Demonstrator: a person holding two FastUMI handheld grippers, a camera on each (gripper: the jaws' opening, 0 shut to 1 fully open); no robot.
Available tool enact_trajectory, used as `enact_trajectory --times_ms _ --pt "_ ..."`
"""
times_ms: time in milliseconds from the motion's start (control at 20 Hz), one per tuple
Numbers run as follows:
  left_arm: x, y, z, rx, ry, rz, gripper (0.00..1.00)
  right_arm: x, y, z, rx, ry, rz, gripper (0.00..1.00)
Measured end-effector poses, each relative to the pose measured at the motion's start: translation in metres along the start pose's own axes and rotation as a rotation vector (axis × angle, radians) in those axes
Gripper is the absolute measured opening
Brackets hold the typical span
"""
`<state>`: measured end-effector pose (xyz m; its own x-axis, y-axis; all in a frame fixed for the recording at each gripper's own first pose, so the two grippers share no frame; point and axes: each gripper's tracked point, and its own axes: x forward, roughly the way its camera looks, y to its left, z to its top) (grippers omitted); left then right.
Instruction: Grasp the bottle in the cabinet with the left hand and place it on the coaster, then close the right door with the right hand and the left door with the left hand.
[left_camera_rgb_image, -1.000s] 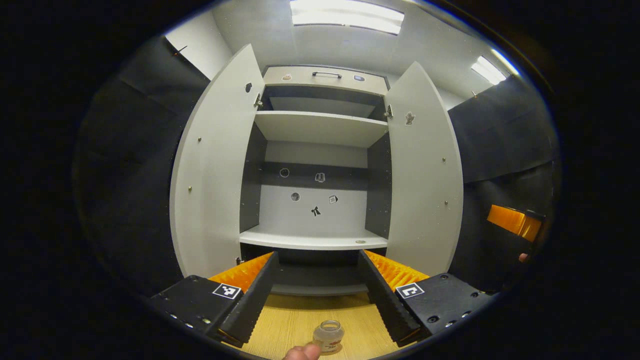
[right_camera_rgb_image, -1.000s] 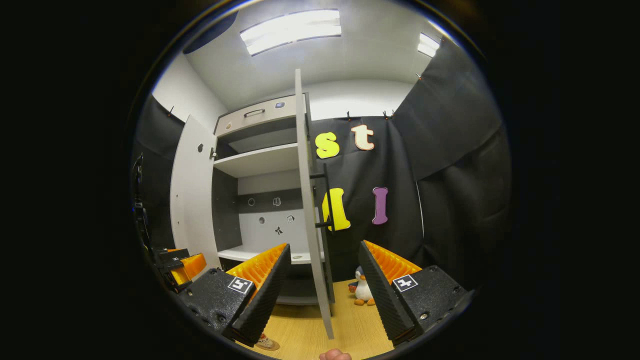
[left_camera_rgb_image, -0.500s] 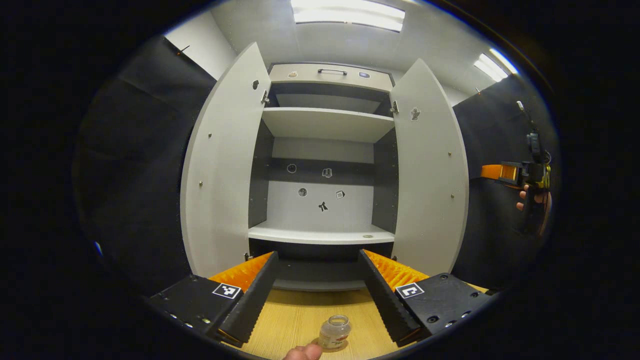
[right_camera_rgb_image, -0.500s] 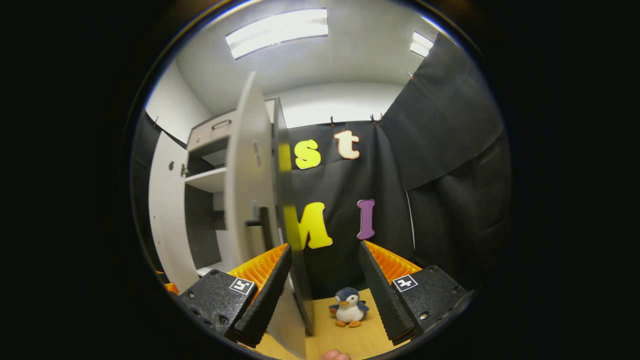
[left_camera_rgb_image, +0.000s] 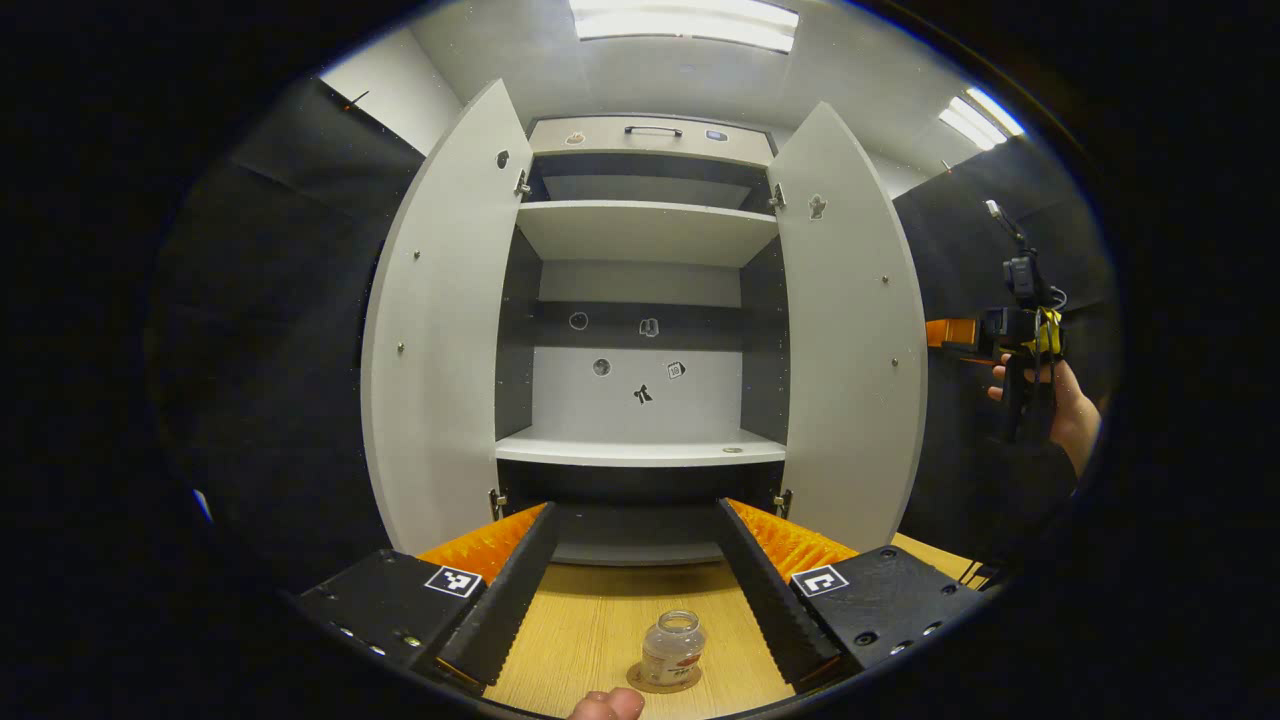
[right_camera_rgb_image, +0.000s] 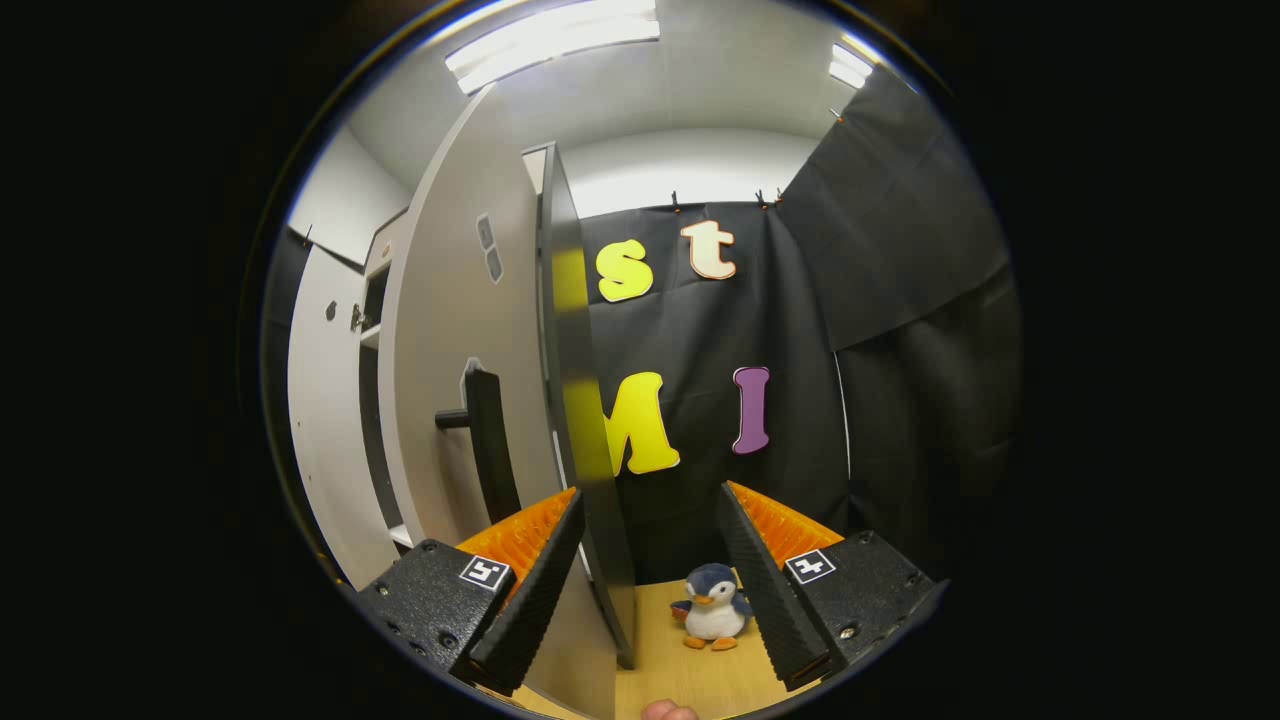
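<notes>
In the left gripper view the left gripper (left_camera_rgb_image: 635, 590) hangs above the wooden bench (left_camera_rgb_image: 590, 625) with its fingers (left_camera_rgb_image: 500, 600) spread wide and holding nothing. Between them, low in that view, the small clear bottle (left_camera_rgb_image: 671, 648) stands upright on the round coaster (left_camera_rgb_image: 663, 680), out of the cabinet (left_camera_rgb_image: 645, 300) and apart from both fingers. A fingertip of the holding hand (left_camera_rgb_image: 605, 706) shows at the very bottom edge, just beside the coaster. The cabinet faces the camera with both doors swung open: the left door (left_camera_rgb_image: 440, 320) and the right door (left_camera_rgb_image: 850, 330) stand out to either side, and the pale shelves (left_camera_rgb_image: 640, 452) between them are bare apart from a small dark spot near the right end of the lower one. Far to the right, beyond the right door, a hand (left_camera_rgb_image: 1065, 405) holds the right gripper (left_camera_rgb_image: 965, 335) up near that door's outer side. In the right gripper view the right gripper (right_camera_rgb_image: 650, 580) also has its fingers (right_camera_rgb_image: 530, 590) spread wide with nothing held; the right door (right_camera_rgb_image: 470, 330) rises close ahead at the left, its dark handle (right_camera_rgb_image: 490, 445) just above the left finger, and the door's edge runs down between the two fingers. Whether a finger touches the door I cannot tell. A toy penguin (right_camera_rgb_image: 712, 620) sits on the bench (right_camera_rgb_image: 690, 680) between the fingers, farther back.
</notes>
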<state>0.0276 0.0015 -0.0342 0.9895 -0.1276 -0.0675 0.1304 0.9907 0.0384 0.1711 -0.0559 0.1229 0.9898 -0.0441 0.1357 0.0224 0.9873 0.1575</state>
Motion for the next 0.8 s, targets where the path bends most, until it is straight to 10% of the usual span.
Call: enact_trajectory --times_ms 800 --pt "-0.011 0.022 -0.007 0.026 -0.006 0.04 0.96 0.029 0.126 -0.038 -0.005 0.04 0.192 0.81"
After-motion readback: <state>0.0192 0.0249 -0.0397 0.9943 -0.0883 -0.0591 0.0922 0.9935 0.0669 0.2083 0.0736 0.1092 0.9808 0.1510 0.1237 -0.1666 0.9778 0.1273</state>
